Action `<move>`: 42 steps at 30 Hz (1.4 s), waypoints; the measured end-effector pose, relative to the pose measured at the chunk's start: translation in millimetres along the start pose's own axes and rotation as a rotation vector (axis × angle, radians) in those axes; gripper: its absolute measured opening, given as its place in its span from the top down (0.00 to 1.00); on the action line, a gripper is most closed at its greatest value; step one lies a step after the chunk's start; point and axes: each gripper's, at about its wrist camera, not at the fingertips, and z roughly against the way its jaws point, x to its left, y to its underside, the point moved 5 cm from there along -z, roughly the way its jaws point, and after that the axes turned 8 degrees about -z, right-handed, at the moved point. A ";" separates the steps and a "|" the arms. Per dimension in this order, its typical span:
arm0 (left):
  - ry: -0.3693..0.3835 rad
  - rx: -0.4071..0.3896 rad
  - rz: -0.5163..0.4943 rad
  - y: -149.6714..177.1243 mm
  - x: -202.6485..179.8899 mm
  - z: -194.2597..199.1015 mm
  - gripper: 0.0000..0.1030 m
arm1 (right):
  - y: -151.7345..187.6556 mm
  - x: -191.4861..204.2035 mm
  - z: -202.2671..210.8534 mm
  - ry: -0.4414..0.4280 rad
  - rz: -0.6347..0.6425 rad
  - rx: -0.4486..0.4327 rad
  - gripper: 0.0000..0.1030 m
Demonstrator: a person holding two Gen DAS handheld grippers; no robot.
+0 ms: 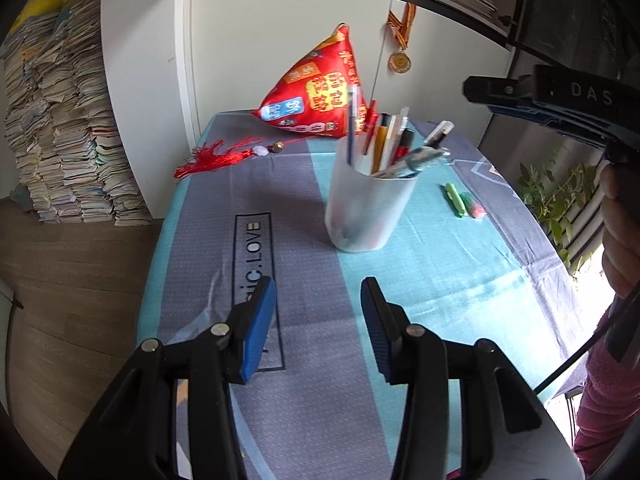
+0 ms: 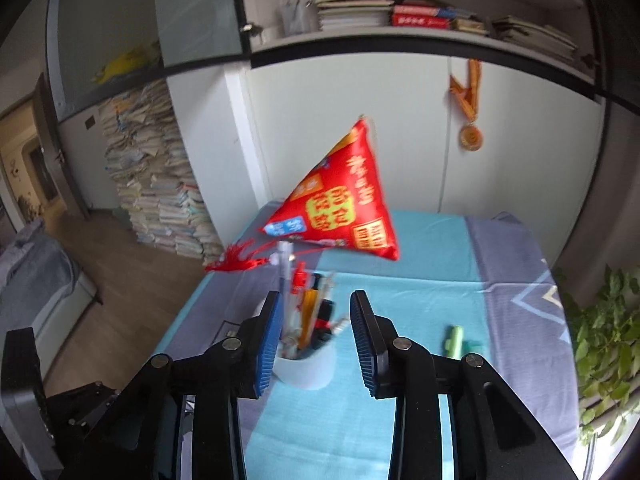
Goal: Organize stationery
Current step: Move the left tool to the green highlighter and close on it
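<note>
Highlighters, a green one (image 1: pixel 455 199) and a green-and-pink one (image 1: pixel 473 205), lie loose on the tablecloth (image 1: pixel 460 280) just right of the pen cup (image 1: pixel 366 208), long axes running away from the cameras; the right gripper (image 2: pixel 314 334) is nearer, jaws parted and empty above the cup, which holds upright pens (image 1: pixel 390 142); left gripper (image 1: pixel 318 326) hangs apart-jawed, holding nothing

The white cup (image 2: pixel 306 370) sits partly hidden behind the right tool's (image 2: pixel 314 340) blue fingers (image 2: pixel 267 344).
</note>
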 end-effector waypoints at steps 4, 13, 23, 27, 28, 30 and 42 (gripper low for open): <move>0.011 0.005 -0.031 -1.8 -21.2 1.6 0.59 | 2.7 -35.5 16.3 0.059 -0.025 -0.015 0.66; 0.054 0.039 -0.134 -10.1 -83.5 -11.4 0.59 | 29.9 -132.3 9.2 0.211 -0.145 0.065 0.66; 0.082 0.106 -0.180 -39.9 -138.2 -66.8 0.60 | 71.7 -195.4 -22.3 0.171 -0.235 0.179 0.66; 0.086 0.124 -0.197 -62.5 -160.6 -103.0 0.61 | 80.7 -213.2 -30.2 0.132 -0.304 0.170 0.66; 0.090 0.125 -0.204 -68.6 -165.9 -113.0 0.60 | 81.7 -214.8 -33.3 0.124 -0.307 0.169 0.66; 0.085 0.135 -0.219 -78.1 -174.1 -131.5 0.60 | 86.3 -218.3 -40.3 0.114 -0.308 0.171 0.66; 0.070 0.179 -0.213 -103.0 -177.9 -190.1 0.77 | 94.0 -225.8 -44.5 0.092 -0.319 0.109 0.66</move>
